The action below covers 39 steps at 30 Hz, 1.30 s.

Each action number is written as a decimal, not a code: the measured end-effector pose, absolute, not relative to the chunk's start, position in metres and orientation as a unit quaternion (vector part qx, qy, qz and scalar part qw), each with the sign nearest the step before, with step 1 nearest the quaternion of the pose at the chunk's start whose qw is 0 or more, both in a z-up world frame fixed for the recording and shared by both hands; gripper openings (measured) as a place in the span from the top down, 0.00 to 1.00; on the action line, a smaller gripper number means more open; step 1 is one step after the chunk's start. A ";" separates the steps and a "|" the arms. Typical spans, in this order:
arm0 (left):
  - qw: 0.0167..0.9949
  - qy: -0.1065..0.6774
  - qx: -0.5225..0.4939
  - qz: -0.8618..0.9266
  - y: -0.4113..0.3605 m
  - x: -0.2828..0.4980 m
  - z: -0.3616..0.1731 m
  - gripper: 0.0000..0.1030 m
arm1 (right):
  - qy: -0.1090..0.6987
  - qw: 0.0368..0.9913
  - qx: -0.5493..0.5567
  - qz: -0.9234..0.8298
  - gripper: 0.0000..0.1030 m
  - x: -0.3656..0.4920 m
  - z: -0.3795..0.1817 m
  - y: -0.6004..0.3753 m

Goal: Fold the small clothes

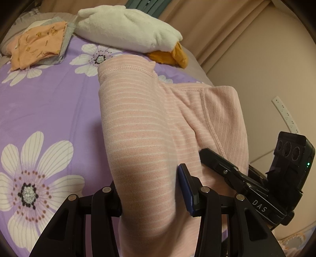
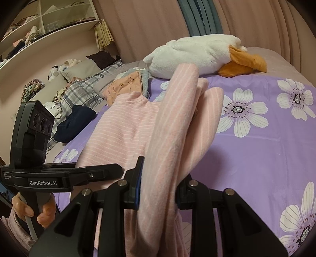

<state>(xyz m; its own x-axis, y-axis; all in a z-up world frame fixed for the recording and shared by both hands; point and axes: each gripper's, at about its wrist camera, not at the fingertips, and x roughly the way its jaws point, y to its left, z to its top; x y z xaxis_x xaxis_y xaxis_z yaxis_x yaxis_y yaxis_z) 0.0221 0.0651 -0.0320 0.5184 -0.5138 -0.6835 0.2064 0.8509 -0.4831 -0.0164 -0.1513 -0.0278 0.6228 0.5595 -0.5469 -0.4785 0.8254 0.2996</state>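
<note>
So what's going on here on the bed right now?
A person is working a pink striped garment with two handheld grippers over a purple floral bedspread. The left gripper and the right gripper are each shut on a bunched part of it, holding it partly lifted, so the fold isn't laid down yet. An orange printed garment lies folded near the white plush duck at the far side.

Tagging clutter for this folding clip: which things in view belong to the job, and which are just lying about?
In the job:
pink striped garment
left gripper, clamped on it
right gripper, clamped on it
folded orange printed garment

Lying about:
white plush duck
plaid blanket
dark blue cloth
shelves
</note>
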 end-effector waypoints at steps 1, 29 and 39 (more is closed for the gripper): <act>0.853 0.445 -0.174 -0.211 0.064 0.023 -0.032 0.57 | 0.326 0.898 0.063 0.288 0.74 -0.014 -0.029 -0.152; 0.831 0.491 -0.173 -0.196 0.046 0.062 -0.071 0.57 | 0.370 0.887 0.074 0.267 0.74 0.041 -0.078 -0.154; 0.824 0.505 -0.169 -0.193 0.040 0.078 -0.089 0.57 | 0.383 0.884 0.074 0.257 0.74 0.054 -0.095 -0.157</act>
<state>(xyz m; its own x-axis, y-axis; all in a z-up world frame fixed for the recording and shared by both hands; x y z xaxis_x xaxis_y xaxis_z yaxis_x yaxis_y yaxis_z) 0.0779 0.0404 -0.0888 0.4165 -0.4883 -0.7668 0.1468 0.8686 -0.4733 0.0542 -0.1566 -0.0955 0.5741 0.5109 -0.6399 -0.3974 0.8571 0.3278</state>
